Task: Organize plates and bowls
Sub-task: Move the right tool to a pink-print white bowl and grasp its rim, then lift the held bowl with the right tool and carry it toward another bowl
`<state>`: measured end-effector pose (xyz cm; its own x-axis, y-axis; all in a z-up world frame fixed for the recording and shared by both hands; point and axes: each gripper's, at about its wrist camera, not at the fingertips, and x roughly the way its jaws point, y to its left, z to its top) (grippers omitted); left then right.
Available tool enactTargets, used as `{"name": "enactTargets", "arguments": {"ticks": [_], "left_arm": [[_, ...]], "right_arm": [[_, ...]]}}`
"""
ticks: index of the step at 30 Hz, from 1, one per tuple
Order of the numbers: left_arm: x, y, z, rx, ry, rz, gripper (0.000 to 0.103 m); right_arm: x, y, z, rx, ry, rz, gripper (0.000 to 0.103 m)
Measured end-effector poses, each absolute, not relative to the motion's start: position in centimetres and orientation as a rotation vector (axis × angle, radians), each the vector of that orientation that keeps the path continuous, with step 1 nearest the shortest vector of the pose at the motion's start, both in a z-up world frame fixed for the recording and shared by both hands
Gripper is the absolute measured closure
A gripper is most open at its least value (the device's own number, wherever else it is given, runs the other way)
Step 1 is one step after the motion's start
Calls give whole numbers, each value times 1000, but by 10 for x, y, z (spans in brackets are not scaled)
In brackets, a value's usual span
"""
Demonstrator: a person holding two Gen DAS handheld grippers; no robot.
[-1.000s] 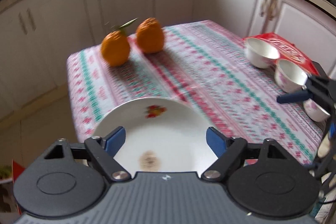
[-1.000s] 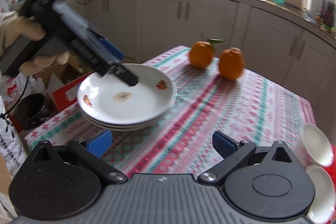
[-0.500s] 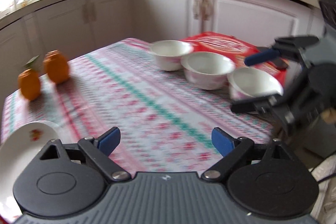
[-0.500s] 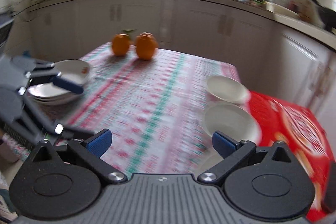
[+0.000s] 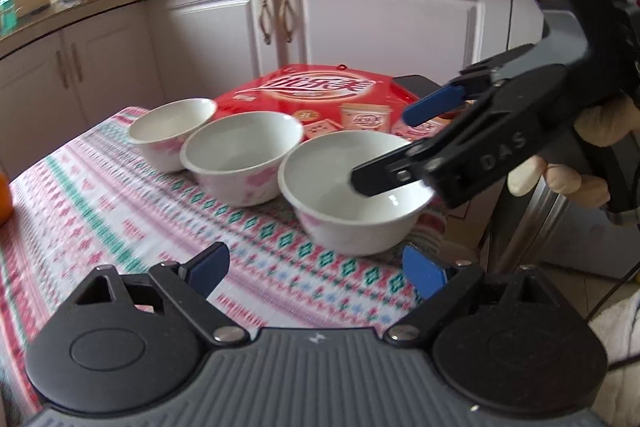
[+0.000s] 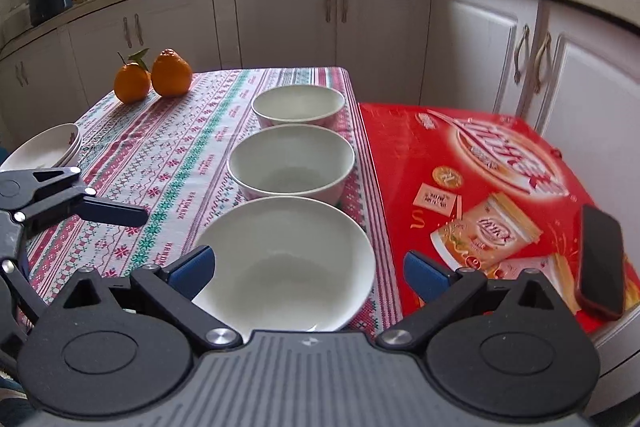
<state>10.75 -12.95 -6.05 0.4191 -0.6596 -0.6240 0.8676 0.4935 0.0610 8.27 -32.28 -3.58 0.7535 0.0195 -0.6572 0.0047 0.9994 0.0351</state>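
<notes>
Shift: both views have swung off the stacked plates (image 6: 44, 149) and onto the row of three bowls; the left claw's jaws have just been opening, and nothing sits between them.
Left claw (image 5: 316, 273): wide open, empty, low in its frame, aimed at the nearest bowl (image 5: 352, 191) from the cloth side.
Right claw (image 6: 306, 271): open as well, gripping nothing; its pads straddle the near rim of that bowl without pressing on it.
Why so: one finger hangs over the bowl's hollow, the other outside the far wall. That looks like a rim pinch being lined up, probably to nest the bowls.
Middle bowl (image 6: 292, 163): empty, centre frame, just beside its neighbours.
Far bowl (image 6: 298, 107): empty, at the table's far edge.
Plates: nested at left edge, already stacked.
Red box (image 6: 480, 187): right side, a phone (image 6: 600, 263) lying on it.
Oranges (image 6: 154, 77): upper left, well apart.
</notes>
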Motion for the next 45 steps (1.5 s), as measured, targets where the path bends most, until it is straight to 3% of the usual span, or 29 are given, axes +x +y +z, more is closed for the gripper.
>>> {"name": "enactTargets", "arguments": {"ticks": [18, 23, 45], "left_arm": [[107, -162, -71, 390, 566, -1058, 14], [109, -165, -72, 391, 568, -1064, 20], [109, -127, -58, 371, 593, -980, 20]], "right_arm": [[103, -356, -45, 245, 792, 98, 33], [105, -354, -47, 230, 802, 105, 35], [115, -318, -35, 190, 797, 219, 35]]}}
